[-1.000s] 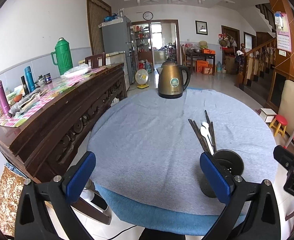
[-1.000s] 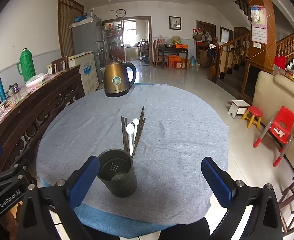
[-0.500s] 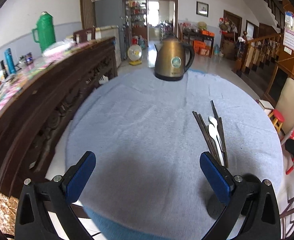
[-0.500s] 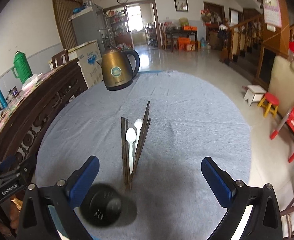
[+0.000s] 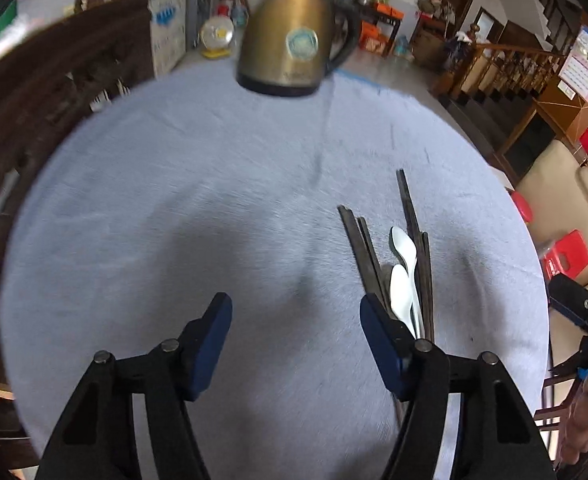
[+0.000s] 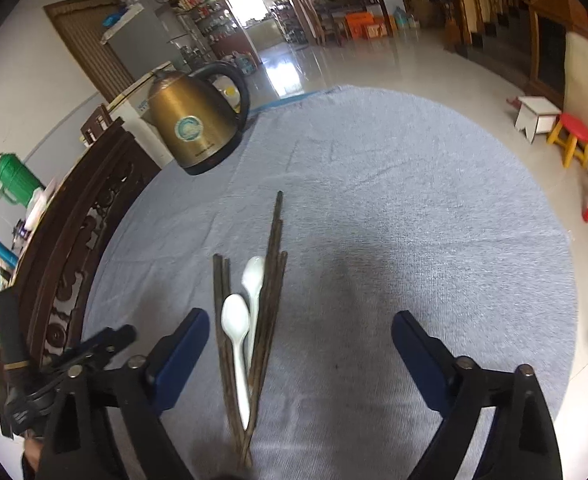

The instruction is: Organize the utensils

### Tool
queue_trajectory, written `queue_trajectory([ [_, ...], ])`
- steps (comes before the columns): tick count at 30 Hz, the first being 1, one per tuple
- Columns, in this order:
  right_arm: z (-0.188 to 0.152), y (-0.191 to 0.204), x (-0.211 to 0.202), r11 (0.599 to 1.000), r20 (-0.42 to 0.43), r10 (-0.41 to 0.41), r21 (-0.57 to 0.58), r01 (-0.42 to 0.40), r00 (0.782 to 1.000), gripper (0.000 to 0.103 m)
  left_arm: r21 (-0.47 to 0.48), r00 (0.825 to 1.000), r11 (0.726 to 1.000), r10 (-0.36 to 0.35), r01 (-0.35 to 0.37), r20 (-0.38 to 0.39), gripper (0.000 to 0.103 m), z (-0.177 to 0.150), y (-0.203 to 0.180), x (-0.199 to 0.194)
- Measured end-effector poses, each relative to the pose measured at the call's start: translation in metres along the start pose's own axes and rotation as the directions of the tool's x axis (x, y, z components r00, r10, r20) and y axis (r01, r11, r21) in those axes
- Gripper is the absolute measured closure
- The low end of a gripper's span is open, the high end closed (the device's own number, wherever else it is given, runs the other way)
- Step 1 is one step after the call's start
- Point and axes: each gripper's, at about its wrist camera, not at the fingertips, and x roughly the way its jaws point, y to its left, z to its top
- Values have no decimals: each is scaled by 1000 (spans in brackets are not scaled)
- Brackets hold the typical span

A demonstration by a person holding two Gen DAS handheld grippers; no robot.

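The left tongs (image 5: 296, 322) hang over the grey cloth (image 5: 214, 200) of the round counter (image 6: 414, 200). Its jaws are closing, but nothing is between them; only bare cloth shows there. Its right finger (image 5: 378, 340) stands just in front of the pile of utensils and hides the near part of it.

The right tongs (image 6: 296, 340) are also released and also closing. The near ends of the utensils lie between its two blue fingers, close to the left finger (image 6: 182, 344), but the pads do not touch them.

The utensils lie flat on the cloth in one loose bundle, near the middle of the counter. There are two white spoons (image 6: 240, 328), one partly over the other, bowls pointing away from the cameras. Dark chopsticks (image 6: 272, 248) lie on both sides of the spoons; they overlap, so I cannot count them exactly, but there are several.

One brass-coloured kettle (image 6: 196, 124) with a black handle stands at the far edge of the counter, well apart from the bundle. Nothing stands between the tongs and the utensils.

Beyond the counter, a dark carved sideboard (image 6: 74, 232) carries one green flask (image 6: 12, 176). On the floor to the right stand a red stool (image 6: 574, 136) and a small white stool (image 6: 536, 116).
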Motion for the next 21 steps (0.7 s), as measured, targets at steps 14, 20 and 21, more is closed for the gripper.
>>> queue_trajectory([
  [14,-3,-38,37,999,-37,34,38,-33,999,16,38,995,999,17,-14,-95,36,16,-29,78],
  [20,-1,-42,49,998,-52,41,46,-39,998,16,120,995,991,63,-53,-77,35,26,-34,88],
  [21,0,-43,51,998,-55,39,43,-37,998,16,131,995,990,58,-48,-80,35,27,-34,89],
])
